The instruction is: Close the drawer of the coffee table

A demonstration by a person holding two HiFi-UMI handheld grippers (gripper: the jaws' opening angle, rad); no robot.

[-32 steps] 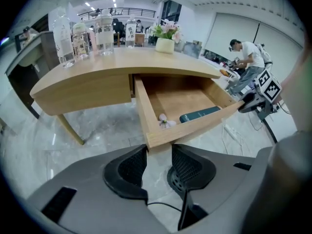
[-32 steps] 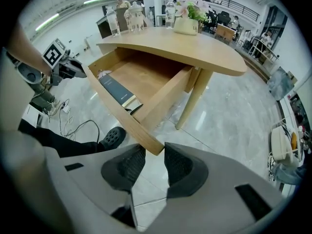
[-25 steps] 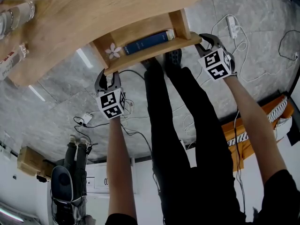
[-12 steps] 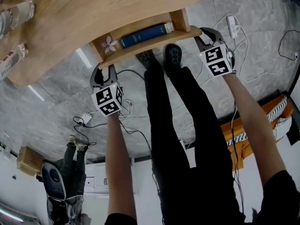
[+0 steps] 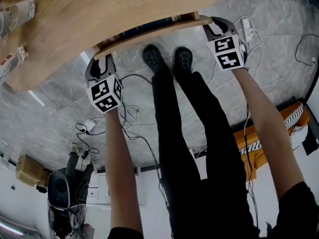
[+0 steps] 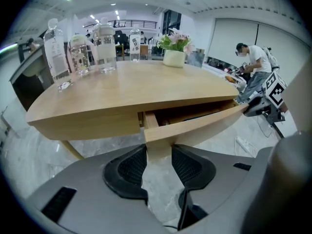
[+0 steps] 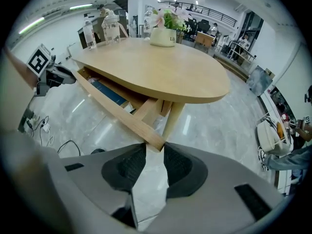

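Note:
The wooden coffee table (image 5: 99,9) has its drawer open only a sliver, the curved drawer front (image 5: 154,33) close under the top. A strip of a blue book (image 5: 149,27) shows inside. My left gripper (image 5: 99,59) is shut on the drawer front's left end (image 6: 158,140), with wood between the pads. My right gripper (image 5: 217,26) pinches the front's right corner (image 7: 153,143) at its tips. In the right gripper view the drawer front (image 7: 117,113) runs left toward the left gripper (image 7: 56,74), with the book (image 7: 109,94) behind it.
Water bottles (image 6: 56,52) and a flower pot (image 6: 174,57) stand on the table. My shoes (image 5: 167,59) rest on the marble floor below the drawer. Cables (image 5: 129,116) and a power strip (image 5: 245,26) lie around. Another person's legs (image 5: 79,158) are at lower left.
The drawer has slid in under the table top, carried by both grippers moving toward the table. The white flower and most of the blue book are now hidden.

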